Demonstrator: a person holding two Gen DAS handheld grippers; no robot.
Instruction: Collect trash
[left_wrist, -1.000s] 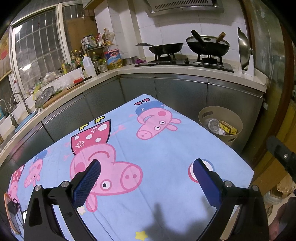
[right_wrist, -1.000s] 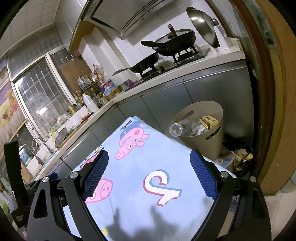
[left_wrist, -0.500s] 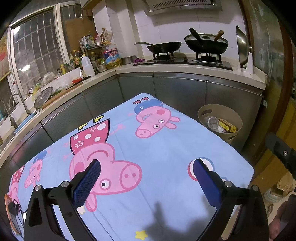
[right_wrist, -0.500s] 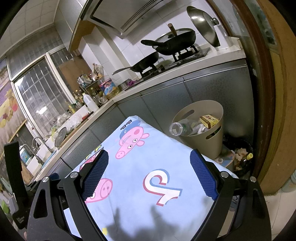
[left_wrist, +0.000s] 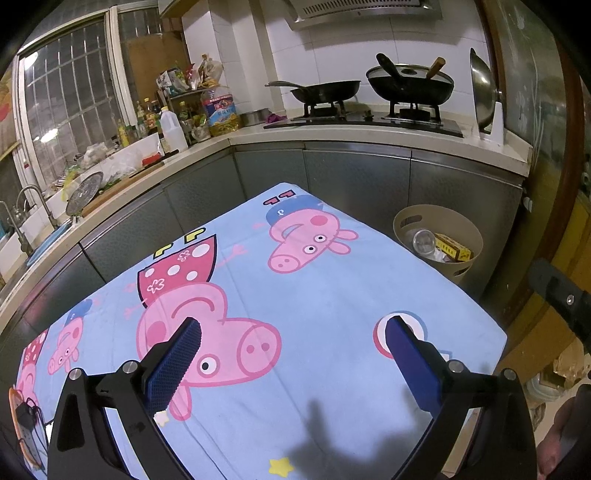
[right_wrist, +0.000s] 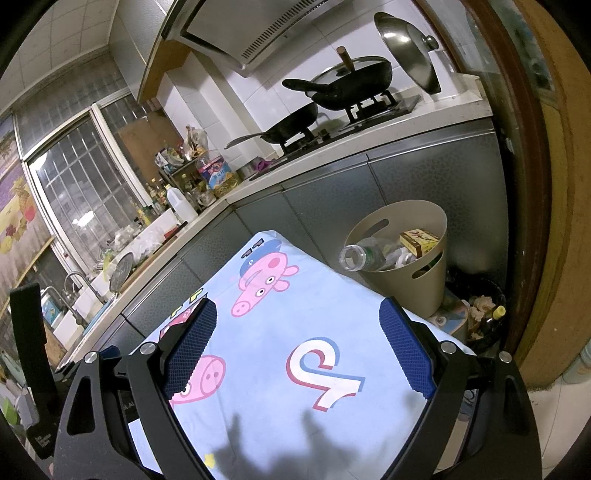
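Dim kitchen; desk under light-blue cartoon-pig cloth (left_wrist: 332, 295), no trash visible on it. Beige plastic waste bin (right_wrist: 424, 221) beside far corner, holding clear plastic bottle (right_wrist: 364, 254) and yellow carton (right_wrist: 419, 240). Left hand-held gripper (left_wrist: 291, 354) and right hand-held gripper (right_wrist: 297, 347): spread wide, empty. Risk: bottle overhanging rim, liable to tip out if bin bumped.

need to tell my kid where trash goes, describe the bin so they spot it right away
Find the stove with two black pans on the counter, then look down to the floor in front of the grey cabinets. The beige bin stands there by the table's far corner. It has handle cut-outs, with a clear bottle and a yellow box inside.
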